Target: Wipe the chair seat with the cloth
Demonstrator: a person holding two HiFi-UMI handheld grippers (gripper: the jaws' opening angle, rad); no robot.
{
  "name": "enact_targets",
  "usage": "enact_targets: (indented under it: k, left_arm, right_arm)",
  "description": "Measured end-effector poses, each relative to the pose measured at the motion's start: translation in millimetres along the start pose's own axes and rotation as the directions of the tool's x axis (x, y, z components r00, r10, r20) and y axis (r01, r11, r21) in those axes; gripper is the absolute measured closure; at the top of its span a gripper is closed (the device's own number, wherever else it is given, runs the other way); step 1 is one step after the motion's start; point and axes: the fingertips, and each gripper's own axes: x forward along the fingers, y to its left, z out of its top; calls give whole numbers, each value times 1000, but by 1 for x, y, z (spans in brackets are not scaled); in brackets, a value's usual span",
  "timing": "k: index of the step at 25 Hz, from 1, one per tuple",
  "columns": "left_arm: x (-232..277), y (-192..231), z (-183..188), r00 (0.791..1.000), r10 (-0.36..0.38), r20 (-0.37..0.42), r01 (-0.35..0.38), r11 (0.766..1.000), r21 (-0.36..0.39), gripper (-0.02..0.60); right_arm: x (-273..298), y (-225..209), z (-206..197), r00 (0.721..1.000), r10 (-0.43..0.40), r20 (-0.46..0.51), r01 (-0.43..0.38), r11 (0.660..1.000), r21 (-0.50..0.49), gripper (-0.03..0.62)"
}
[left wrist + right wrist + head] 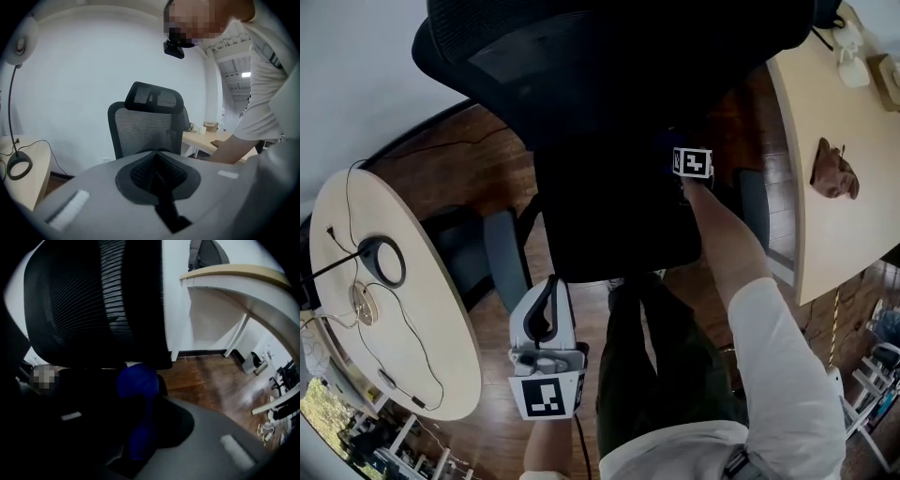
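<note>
Head view, R gripper (pixel 686 161): low at rear-right edge of chair seat (pixel 614 220), arm stretched across it, prob. so cloth presses flat on the seat.
Head view, L gripper (pixel 546 309): off the seat's front-left corner, held back, likely kept clear of the wipe path.
L gripper view, jaws: together, nothing betw. them. Aimed at backrest (pixel 147 126) above the seat, doing no work.
R gripper view, cloth (pixel 137 385): blue, clamped betw. jaws, bunched past the tips just over the seat's dark rear part, under the backrest.
Stage: looks like wiping at the seat's back. How much is done, can't tell.
</note>
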Motion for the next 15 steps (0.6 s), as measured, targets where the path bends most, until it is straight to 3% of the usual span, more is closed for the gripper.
enact_targets:
  k: [3,6,8,11,13,15]
  left_arm:
    - [9,-10,-7,1000,-19,-8,19,1000,-11,525]
    - [15,-19,-9,999,-40,-1,40,999,1,525]
    - [12,-23,-6,998,-66,6,65,997,33,525]
    - [10,-23,2,999,-49,12,49,999,-20,525]
    - [8,-22,14,998,-52,28,52,999,5,525]
    - [3,-17,22,998,-44,43,43,998,36,525]
  right_arm:
    - [-11,-2,6,1000,18,2,-18,1000,-13,525]
    - [-15,29,8,997,68,21,-68,998,-2,525]
    - [-22,97,2,980,194,47,-193,981,-22,525]
    - [-44,253,-18,902,426,74,-426,905,-11,525]
    - [-58,339,-37,871,489,36,-488,872,-25,525]
    - [-62,392,-52,867,499,9,-497,866,-59,525]
